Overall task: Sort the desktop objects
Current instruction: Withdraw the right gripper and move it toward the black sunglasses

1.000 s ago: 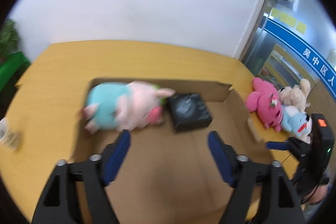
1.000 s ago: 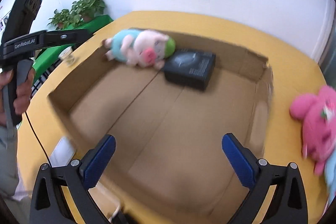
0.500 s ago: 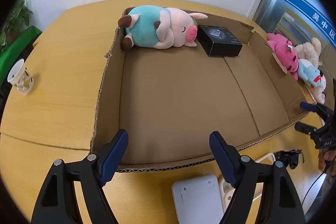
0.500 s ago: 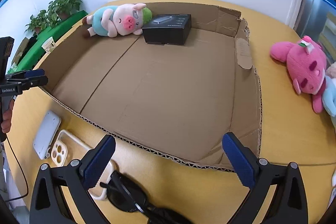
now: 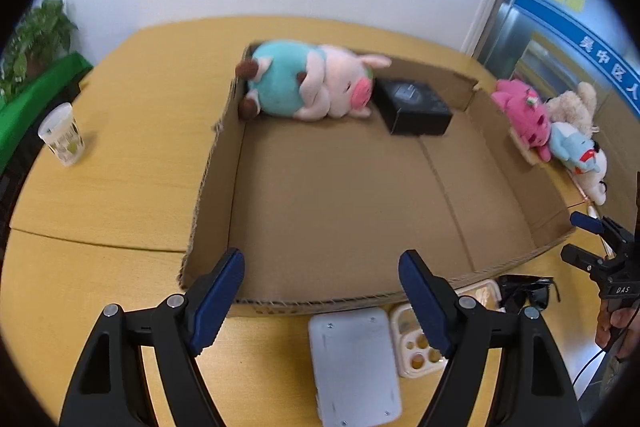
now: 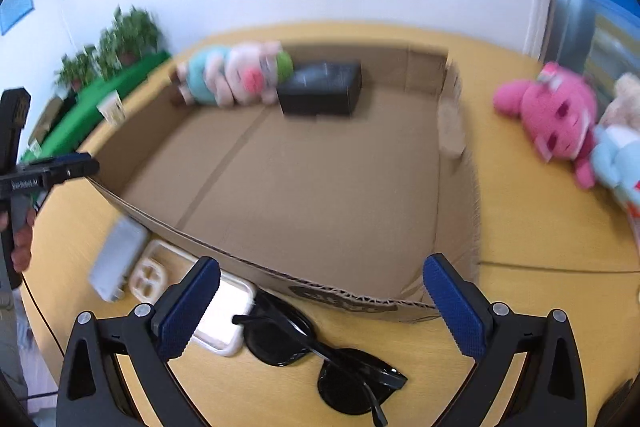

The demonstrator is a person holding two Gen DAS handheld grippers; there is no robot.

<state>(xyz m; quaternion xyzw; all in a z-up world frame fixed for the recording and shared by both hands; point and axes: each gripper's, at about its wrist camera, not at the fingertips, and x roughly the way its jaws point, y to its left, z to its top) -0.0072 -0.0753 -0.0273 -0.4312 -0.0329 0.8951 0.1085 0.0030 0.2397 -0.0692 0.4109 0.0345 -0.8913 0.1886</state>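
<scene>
Cardboard box [image 5: 216, 163] sat open on the yellow table [image 5: 132, 155]. Inside, at the far wall: pig plush [image 5: 312, 83] lying on its side in the far-left corner, black box [image 5: 416, 103] just beside it, touching its snout end. Rest of the box floor was bare cardboard.

Outside the box, along its near wall: white device [image 5: 352, 359], phone case [image 5: 416, 343] next to it, sunglasses [image 6: 320, 347] folded open on the table. Right of the box: pink plush [image 6: 552, 115], blue plush [image 5: 576, 151] and beige plush [image 5: 572, 107] bunched together on the table. Cup [image 5: 62, 139] stood upright on the table, well left of the box.

Left gripper [image 5: 322, 291] was spread wide, empty, above the near box edge and the white device. Right gripper [image 6: 320, 307] was also spread wide, empty, over the sunglasses and the phone case, not touching them as far as visible.
</scene>
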